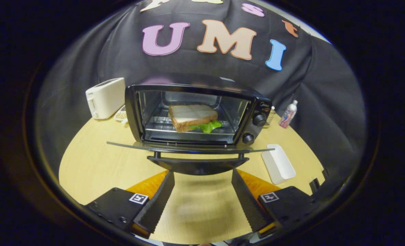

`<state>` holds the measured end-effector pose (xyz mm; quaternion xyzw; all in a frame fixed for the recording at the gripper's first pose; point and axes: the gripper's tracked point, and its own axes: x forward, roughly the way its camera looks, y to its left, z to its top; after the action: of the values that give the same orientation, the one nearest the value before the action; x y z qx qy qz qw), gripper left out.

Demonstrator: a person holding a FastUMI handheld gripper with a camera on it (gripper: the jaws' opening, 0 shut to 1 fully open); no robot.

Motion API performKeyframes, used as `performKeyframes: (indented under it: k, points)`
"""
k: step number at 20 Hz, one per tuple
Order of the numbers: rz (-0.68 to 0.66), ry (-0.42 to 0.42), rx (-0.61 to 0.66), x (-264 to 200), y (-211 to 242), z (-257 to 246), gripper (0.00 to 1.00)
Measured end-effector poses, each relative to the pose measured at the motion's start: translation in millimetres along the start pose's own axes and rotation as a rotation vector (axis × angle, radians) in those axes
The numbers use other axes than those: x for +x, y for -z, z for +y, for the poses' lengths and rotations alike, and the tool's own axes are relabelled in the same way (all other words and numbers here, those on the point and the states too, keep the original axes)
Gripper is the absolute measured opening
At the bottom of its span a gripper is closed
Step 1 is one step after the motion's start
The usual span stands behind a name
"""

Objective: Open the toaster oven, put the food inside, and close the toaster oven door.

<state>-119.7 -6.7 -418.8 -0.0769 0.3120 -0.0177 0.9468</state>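
The toaster oven [199,114] stands on the wooden surface [96,167] straight ahead of the gripper [202,194], its glass door [188,147] dropped flat toward the jaws and seen almost edge-on. The door's black handle [197,165] runs crosswise, side to side, just ahead of the fingertips and roughly centred on the gap between them. The jaws stand wide open and hold nothing; bare surface shows between the 2 fingers. The food, a sandwich [192,118] of sliced bread with a green leaf poking out at its lower right, already lies on the rack inside the oven, well beyond the door. So the loading looks done and closing is what remains, by my reading. The handle's long axis lies across the line of the fingers, so the coming move likely calls for getting under or onto that bar and swinging the door up and away. A white toaster [105,97] sits left of the oven, a white tray [278,164] and a bottle [287,114] to its right.
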Motion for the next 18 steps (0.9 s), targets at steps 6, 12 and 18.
performKeyframes:
  k: [6, 12, 18]
  points:
    - [-0.061, -0.021, 0.051, 17, -37, 5, 1.00]
    - [-0.161, -0.075, 0.116, 33, -92, 17, 1.00]
    - [-0.210, -0.087, 0.118, 30, -119, 23, 1.00]
